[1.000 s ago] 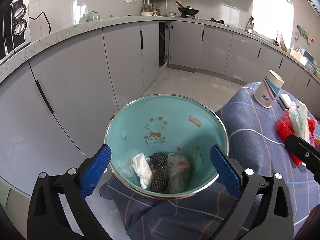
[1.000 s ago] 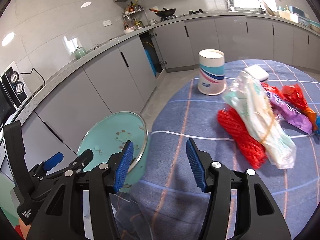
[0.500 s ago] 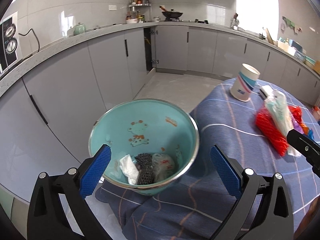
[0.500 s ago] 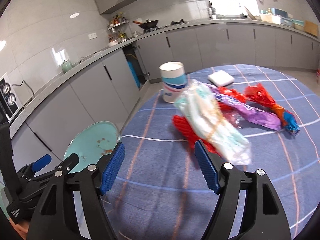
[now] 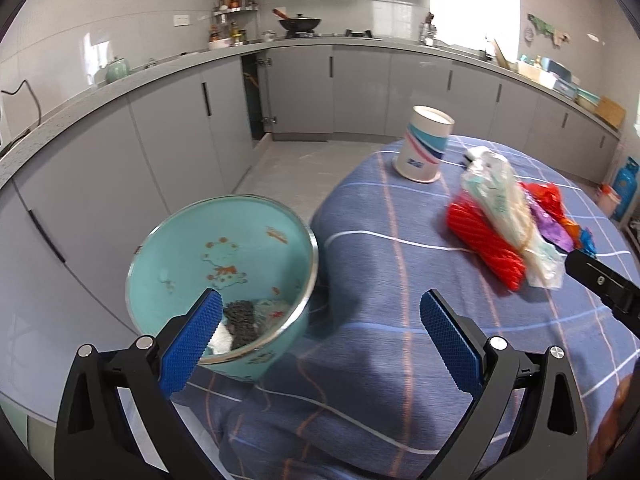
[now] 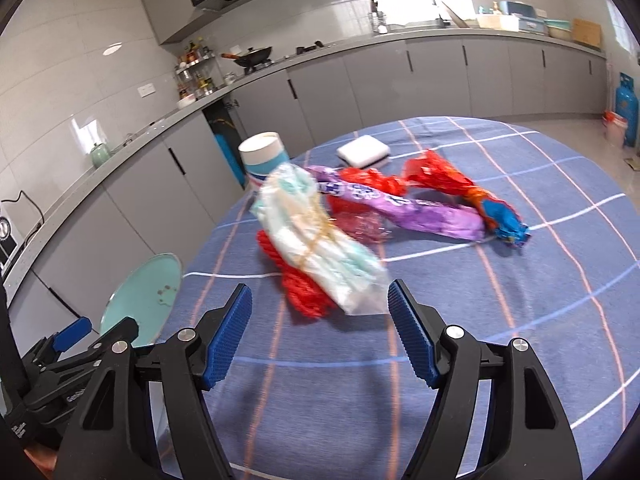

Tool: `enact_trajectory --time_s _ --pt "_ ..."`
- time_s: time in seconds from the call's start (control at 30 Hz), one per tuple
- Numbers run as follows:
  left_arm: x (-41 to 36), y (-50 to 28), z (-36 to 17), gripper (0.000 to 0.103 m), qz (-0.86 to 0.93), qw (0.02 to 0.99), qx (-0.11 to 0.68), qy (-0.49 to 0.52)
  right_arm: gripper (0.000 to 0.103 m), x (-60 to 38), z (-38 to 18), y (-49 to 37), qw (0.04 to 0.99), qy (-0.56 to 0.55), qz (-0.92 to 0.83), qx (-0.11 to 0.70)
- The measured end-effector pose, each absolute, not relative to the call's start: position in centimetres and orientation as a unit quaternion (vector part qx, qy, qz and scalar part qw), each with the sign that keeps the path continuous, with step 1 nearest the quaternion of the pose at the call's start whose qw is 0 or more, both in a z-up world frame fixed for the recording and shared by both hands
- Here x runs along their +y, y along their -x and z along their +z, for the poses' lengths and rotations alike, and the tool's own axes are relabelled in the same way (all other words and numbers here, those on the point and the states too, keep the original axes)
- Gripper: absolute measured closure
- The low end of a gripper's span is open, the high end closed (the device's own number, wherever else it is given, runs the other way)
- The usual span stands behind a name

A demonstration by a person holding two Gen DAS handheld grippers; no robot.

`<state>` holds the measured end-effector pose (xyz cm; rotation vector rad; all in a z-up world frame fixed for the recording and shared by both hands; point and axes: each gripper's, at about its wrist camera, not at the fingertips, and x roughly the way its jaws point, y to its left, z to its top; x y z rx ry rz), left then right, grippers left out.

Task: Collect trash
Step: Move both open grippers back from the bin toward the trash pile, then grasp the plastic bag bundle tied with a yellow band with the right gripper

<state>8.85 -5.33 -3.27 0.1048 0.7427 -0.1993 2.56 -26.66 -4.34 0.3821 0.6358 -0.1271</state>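
Right jaws spread just short of the trash pile, ready to take a piece.
The right gripper, its jaws having just been opening and holding nothing, faces the pale crumpled plastic bag on red netting; the left gripper, jaws apart and empty, has the turquoise enamel trash pot by its left jaw at the edge of the blue-checked table.

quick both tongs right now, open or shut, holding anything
Left tongs: open, holding nothing.
Right tongs: open, have just been opening, nothing between the pads; the pale plastic bag lies just ahead.
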Motion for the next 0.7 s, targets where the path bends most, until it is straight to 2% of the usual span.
enact_trajectory --time_s 0.3,0.43,0.7 --pt "-8.1 -8.5 -4.3 0.007 -0.134 0.916 0.371 -0.071 0.039 -29.5 -5.5 -1.7 0.922 -0.202 -0.085 0.321" --pt "-9.0 -8.6 -4.7 0.013 -0.146 0.911 0.378 -0.074 0.039 -29.7 -5.5 -2.4 0.923 -0.19 -0.076 0.326" --pt "-9.9 -8.6 -5.0 0.015 -0.156 0.908 0.381 -0.083 0.039 -29.7 -5.9 -5.5 0.915 -0.186 -0.042 0.354"
